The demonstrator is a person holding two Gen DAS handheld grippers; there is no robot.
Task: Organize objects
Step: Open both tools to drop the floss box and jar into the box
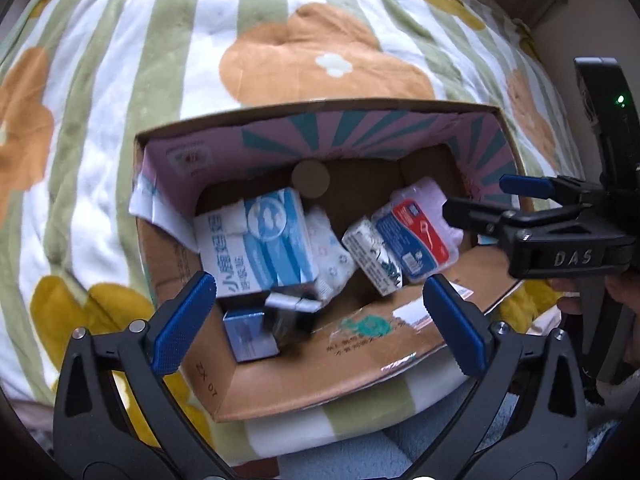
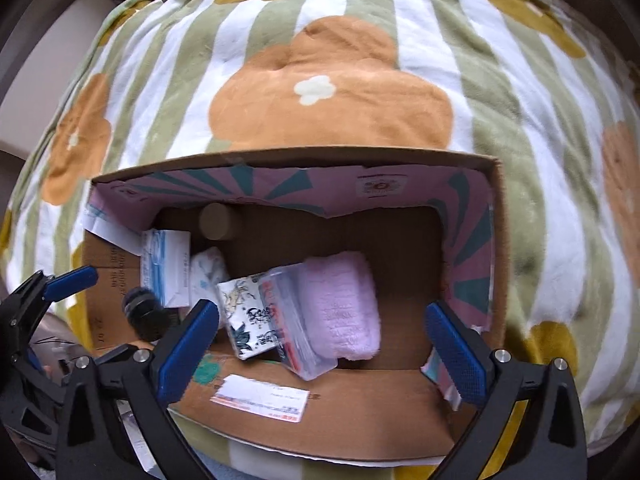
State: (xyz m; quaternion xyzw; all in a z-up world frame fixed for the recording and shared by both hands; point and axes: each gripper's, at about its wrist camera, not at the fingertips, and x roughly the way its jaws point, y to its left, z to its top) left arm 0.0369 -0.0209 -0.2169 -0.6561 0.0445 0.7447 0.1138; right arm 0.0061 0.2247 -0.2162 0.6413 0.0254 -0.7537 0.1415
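**Over the open carton: both grippers empty, packing looks near done**

Above the cardboard box point(image 2: 280, 420) on the flowered blanket point(image 2: 332, 92), both tools hover with jaws spread and nothing between them. Left gripper point(image 1: 320, 320) sits over the near-left corner, above the blue-and-white carton point(image 1: 260, 240) and a blurred dark item point(image 1: 290, 316). Right gripper point(image 2: 320, 340) angles down at the pink towel point(image 2: 344, 304), clear packet point(image 2: 292, 320) and printed tissue pack point(image 2: 244, 316). Judgement: items are all boxed; next move likely tidying or retreat, needing clearance between the two tools.
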